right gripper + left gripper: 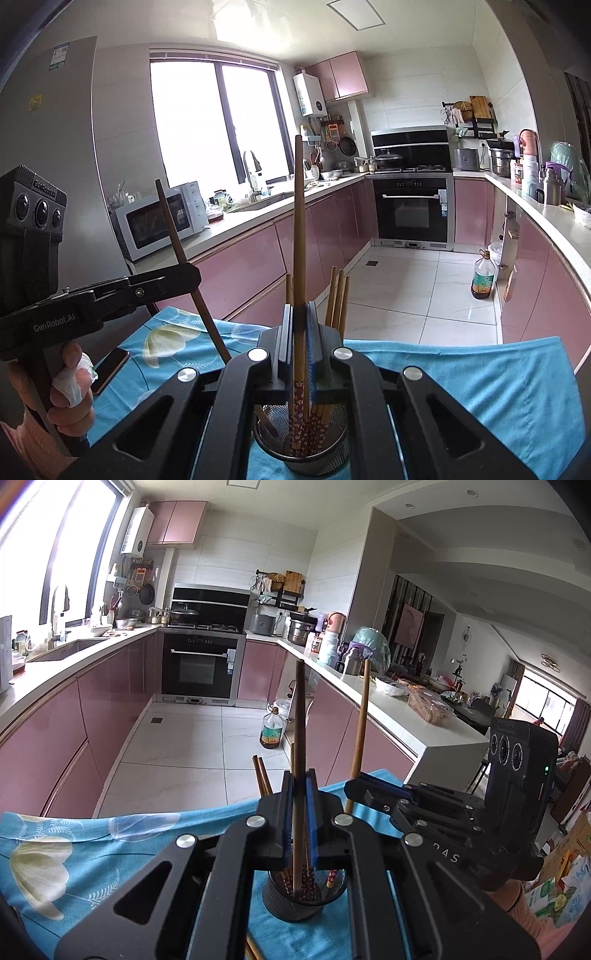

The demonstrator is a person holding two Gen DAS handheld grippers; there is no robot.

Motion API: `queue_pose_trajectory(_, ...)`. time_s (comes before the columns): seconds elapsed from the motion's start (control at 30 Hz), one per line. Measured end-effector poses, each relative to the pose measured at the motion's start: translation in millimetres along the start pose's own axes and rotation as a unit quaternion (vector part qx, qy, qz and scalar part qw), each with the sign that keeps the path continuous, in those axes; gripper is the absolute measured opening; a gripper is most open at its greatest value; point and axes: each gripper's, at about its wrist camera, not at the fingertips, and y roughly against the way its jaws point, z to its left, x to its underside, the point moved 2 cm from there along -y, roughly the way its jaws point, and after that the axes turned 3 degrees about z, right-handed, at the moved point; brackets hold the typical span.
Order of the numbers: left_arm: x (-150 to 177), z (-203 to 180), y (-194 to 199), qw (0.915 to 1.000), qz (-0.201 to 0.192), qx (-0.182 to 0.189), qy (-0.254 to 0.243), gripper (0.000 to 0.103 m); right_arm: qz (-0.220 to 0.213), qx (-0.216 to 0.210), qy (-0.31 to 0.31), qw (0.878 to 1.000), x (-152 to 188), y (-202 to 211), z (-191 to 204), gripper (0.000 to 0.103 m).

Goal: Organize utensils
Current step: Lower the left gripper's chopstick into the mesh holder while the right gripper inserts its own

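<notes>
Now each gripper (300,797) (300,325) clamps one upright chopstick (300,716) (299,221) over the holder (295,904).

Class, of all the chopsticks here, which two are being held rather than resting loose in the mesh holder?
The dark chopstick in the left hand-held gripper and the lighter one in the right hand-held gripper.

Two grippers were in view above one black mesh holder (301,448), the left gripper (299,794) and the right gripper (300,325), and each was clamped on one chopstick: the left chopstick (300,716) and the right chopstick (299,221). Inside the holder, about five more chopsticks (338,295) stood upright, though the exact number could not be made out behind the jaws. Left of the holder on the one blue floral cloth (461,373) lay one phone (110,369), and beyond the holder one oil bottle (483,275) stood on the floor.
</notes>
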Motion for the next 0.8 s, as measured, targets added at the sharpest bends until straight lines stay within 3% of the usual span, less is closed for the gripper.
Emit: queue_pose_trajectory(0.8, 18, 13, -41, 0.9986, 0.053, -0.008, -0.002, 0.007, 0.036, 0.022, 0.003, 0.999, 24, -19, -3, 0.006)
